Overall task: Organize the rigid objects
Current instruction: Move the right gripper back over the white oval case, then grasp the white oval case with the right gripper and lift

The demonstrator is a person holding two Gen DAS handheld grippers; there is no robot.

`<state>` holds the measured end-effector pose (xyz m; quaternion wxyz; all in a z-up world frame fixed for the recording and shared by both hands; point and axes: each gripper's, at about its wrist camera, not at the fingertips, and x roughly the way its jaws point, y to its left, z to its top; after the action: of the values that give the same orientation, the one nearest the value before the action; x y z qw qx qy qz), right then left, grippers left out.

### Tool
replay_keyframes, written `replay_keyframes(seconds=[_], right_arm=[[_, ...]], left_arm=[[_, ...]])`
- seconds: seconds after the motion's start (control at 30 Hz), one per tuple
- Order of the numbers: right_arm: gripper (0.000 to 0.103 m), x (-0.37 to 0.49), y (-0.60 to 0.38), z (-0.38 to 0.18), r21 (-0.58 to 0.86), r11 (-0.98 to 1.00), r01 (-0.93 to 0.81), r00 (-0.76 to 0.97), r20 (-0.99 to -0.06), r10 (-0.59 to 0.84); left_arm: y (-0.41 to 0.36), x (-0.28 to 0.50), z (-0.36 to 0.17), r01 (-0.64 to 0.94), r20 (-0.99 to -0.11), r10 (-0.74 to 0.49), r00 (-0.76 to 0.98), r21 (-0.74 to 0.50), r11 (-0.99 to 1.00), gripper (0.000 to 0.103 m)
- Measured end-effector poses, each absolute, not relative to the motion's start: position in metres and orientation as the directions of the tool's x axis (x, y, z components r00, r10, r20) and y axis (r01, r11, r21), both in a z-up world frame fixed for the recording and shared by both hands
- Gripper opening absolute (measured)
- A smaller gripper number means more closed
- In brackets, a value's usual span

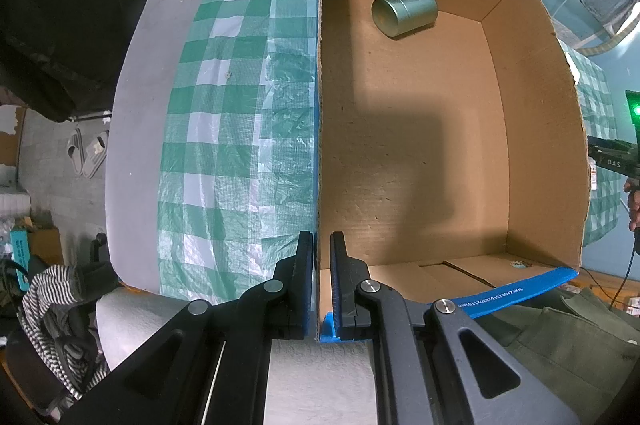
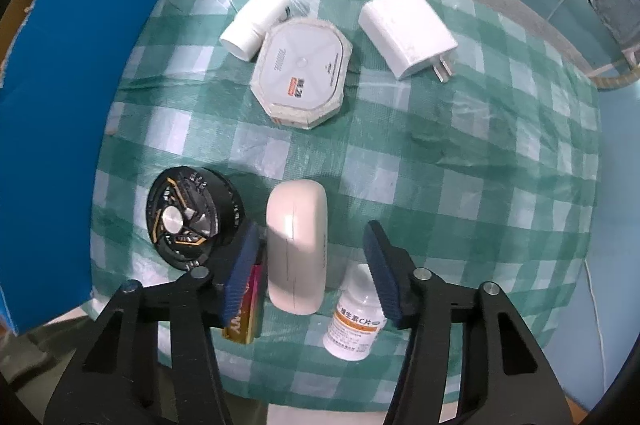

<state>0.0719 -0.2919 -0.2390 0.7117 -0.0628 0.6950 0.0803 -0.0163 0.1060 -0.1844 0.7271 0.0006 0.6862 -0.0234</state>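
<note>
My left gripper (image 1: pixel 320 237) is shut on the near left wall of an open cardboard box (image 1: pixel 532 145) with a blue outside. A green metal tin (image 1: pixel 404 11) lies on its side at the far end of the box floor. In the right wrist view my right gripper (image 2: pixel 311 227) points down, open, over a white oval case (image 2: pixel 296 245) on the green checked cloth (image 2: pixel 440 165). The case lies between the pads; the left pad (image 2: pixel 242 265) is close to it and the right pad (image 2: pixel 382 269) stands clear.
Around the case lie a black round disc (image 2: pixel 188 217), a red and gold packet (image 2: pixel 244 309) and a white pill bottle (image 2: pixel 354 321). Farther off are a white octagonal box (image 2: pixel 302 69), a white tube (image 2: pixel 256 21) and a white charger plug (image 2: pixel 406 31). The box's blue wall (image 2: pixel 72 129) stands at left.
</note>
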Motion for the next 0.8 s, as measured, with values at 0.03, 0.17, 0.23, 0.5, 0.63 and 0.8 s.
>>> replay_keyframes(seconds=[0.03,0.17,0.23,0.5,0.63,0.8], right_arm=[[0.052,0.073,-0.292,-0.241,0.021,0.979,-0.201,0.019,-0.999,0.025],[0.043,0.076,-0.291,-0.251,0.024,0.980,-0.199,0.011,-1.000,0.026],[0.036,0.076,-0.291,-0.254,0.031,0.979,-0.201,0.007,-0.999,0.033],[0.026,0.080,-0.290,-0.262,0.063,0.983,-0.174,0.019,-0.998,0.067],[0.026,0.074,-0.303,-0.253,0.083,0.984,-0.159,0.037,-0.995,0.090],[0.026,0.067,-0.305,-0.237,0.103,0.984,-0.142,0.063,-0.992,0.113]], left_arm=[[0.106,-0.017,-0.184,0.034,-0.998,-0.033,0.057,-0.031,0.999,0.008],[0.107,-0.018,-0.184,0.031,-0.998,-0.034,0.056,-0.032,0.999,0.008],[0.107,-0.018,-0.184,0.032,-0.998,-0.034,0.055,-0.032,0.999,0.008],[0.107,-0.019,-0.185,0.031,-0.998,-0.035,0.055,-0.033,0.999,0.008],[0.107,-0.019,-0.185,0.029,-0.998,-0.034,0.055,-0.033,0.999,0.008],[0.107,-0.019,-0.185,0.031,-0.998,-0.034,0.055,-0.032,0.999,0.008]])
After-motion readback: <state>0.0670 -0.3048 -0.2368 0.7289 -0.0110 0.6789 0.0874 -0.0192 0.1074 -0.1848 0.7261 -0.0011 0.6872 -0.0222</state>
